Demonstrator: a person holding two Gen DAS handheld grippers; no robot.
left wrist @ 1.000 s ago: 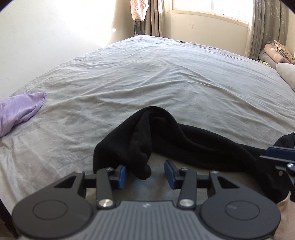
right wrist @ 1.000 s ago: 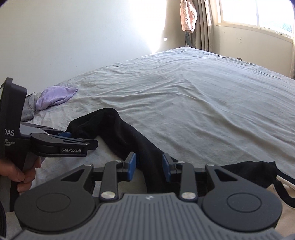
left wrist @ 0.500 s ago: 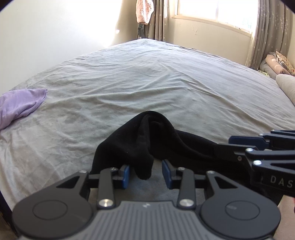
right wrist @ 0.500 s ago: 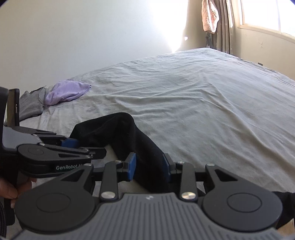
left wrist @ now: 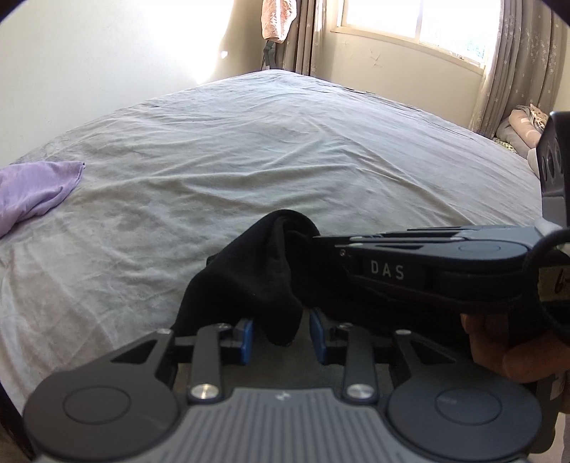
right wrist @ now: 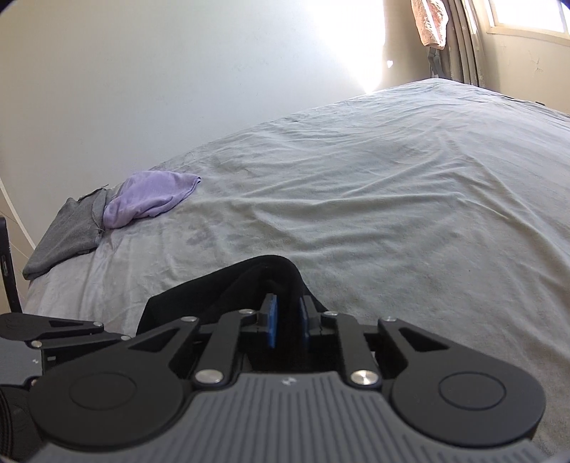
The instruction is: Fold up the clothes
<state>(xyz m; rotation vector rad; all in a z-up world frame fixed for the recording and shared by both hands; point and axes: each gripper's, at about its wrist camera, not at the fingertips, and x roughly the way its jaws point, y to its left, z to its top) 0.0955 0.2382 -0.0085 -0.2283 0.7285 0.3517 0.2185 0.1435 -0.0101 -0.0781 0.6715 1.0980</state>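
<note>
While the black garment [left wrist: 256, 270] is bunching up in a hump near the bed's near edge, you are working it with both claws at once. Your right claw [right wrist: 286, 320] is pinching a fold of the black cloth: its blue pads [right wrist: 271, 326] are pressed nearly together with the dark fabric running between them, having just closed on it. In the left wrist view that same claw is reaching in from the right side, a hand [left wrist: 506, 342] wrapping its handle. Your left claw [left wrist: 281, 336] is standing partly spread, its jaws having just been narrowing; a hanging tip of the garment is dangling between the blue pads [left wrist: 245, 340], and neither pad is clearly pressing on it. The bed [left wrist: 285, 153] is carrying a wrinkled grey sheet. A lilac cloth [right wrist: 151, 197] is lying near the bed's left edge, well apart from the black garment, and it is overlapping a grey folded piece [right wrist: 67, 235] at that same edge. A window [left wrist: 416, 21] with curtains is sitting beyond the bed's far edge.
</note>
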